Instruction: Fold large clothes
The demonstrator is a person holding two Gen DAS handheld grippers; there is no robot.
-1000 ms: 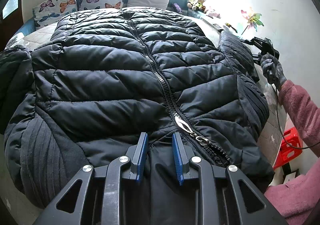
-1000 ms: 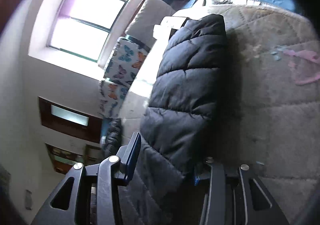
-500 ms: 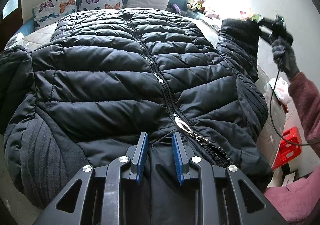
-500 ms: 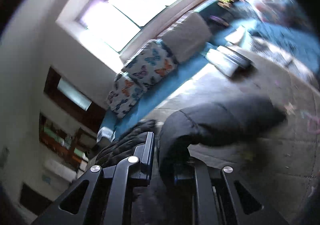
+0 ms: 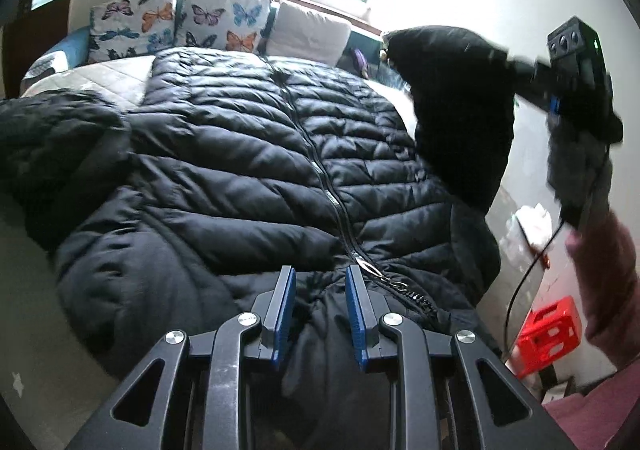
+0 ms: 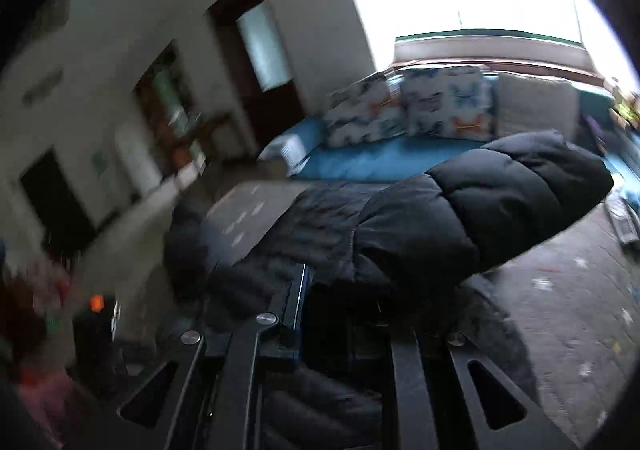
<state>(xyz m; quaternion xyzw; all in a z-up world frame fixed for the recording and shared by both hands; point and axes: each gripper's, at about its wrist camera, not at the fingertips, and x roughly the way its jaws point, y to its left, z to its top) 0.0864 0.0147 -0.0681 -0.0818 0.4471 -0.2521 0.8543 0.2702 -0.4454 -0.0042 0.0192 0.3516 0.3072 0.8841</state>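
Soft, puffy jacket (image 5: 248, 170) on the bed: right gripper (image 6: 340, 314) clamps its sleeve (image 6: 480, 218); left gripper (image 5: 318, 314), part-open, pinches the hem.

Black quilted jacket (image 5: 248, 170), butterfly-print pillows (image 5: 180, 24), blue claw pads (image 5: 284, 314), red crate (image 5: 550, 334).

right gripper (image 6: 340, 314) fingertips getting swallowed by the black sleeve (image 6: 480, 218) so the pads aren't showing, jacket (image 5: 248, 178) hem running off the bottom edge under the left gripper (image 5: 320, 310), gloved hand (image 5: 580, 154) smearing into blur, far shelves too fuzzy to read
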